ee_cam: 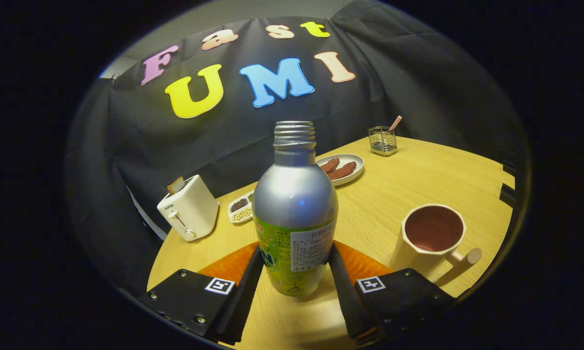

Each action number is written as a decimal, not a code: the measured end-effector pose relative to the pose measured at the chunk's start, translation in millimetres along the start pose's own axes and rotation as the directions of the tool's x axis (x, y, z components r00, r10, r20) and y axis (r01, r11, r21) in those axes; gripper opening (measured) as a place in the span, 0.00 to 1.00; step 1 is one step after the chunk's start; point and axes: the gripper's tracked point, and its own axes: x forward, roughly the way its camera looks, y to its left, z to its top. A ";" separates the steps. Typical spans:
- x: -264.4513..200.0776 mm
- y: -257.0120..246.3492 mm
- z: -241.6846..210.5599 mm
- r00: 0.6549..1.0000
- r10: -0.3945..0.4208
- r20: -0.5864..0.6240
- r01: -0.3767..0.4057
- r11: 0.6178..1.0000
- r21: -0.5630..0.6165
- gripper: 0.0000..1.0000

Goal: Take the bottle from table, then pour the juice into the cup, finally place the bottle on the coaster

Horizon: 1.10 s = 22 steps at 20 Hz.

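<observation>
A silver bottle [294,194] with a green label and an open, capless threaded neck stands upright between my fingers. My gripper [295,255] is shut on it, one finger pressing each side of the label. An orange coaster [364,266] lies on the table just behind the bottle and shows on both sides of it. The cream cup [433,238], with a dark inside and a wooden handle, stands to the right, beyond my right finger. I cannot tell whether the bottle's base touches the table.
On the round wooden table [408,180], a cream toaster [189,209] stands at the far left. A small divided snack dish [240,208] and a plate of brown food [343,167] lie behind the bottle. A wire holder [383,140] stands at the back edge.
</observation>
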 end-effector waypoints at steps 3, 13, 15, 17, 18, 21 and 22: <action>23.4 4.5 6.3 1.000 -0.009 0.011 0.010 0.999 -0.048 0.77; 90.2 -3.0 23.1 0.996 -0.060 0.066 0.070 0.985 -0.157 0.77; 99.2 -4.3 23.1 0.996 -0.055 0.066 0.066 0.982 -0.176 0.77; 110.8 -4.3 19.1 0.997 -0.045 0.063 0.057 0.978 -0.203 0.77; 112.2 -4.6 15.9 0.998 -0.041 0.056 0.052 0.975 -0.215 0.77; 120.9 -1.9 13.7 0.998 -0.037 0.056 0.050 0.965 -0.257 0.78; 122.4 -2.0 14.1 0.998 -0.038 0.049 0.049 0.963 -0.264 0.78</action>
